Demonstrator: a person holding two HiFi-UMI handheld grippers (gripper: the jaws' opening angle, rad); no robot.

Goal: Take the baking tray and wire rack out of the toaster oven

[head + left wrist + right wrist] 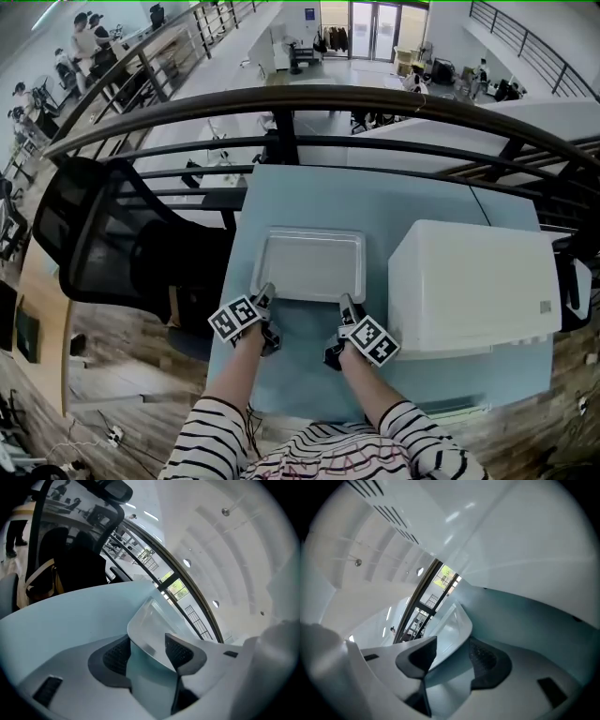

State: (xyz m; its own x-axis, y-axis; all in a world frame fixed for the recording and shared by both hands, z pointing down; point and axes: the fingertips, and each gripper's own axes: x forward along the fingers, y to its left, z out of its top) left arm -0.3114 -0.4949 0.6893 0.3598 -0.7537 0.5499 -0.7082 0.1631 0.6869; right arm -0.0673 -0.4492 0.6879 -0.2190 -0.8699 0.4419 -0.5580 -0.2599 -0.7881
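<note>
Ahead of the left hand-held gripper and right hand-held gripper, both spread astride its near rim, the empty baking tray lies on open bench, toaster oven just right.

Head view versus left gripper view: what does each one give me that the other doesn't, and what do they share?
Head view only: the baking tray's full outline, the right gripper at its near right corner, and the striped sleeves. Left gripper view only: the left gripper's jaws standing apart with the tray's rim between the pads, neither pad pressing on it. Both: the tray lying on the light blue table, and the black chair beside it.
</note>
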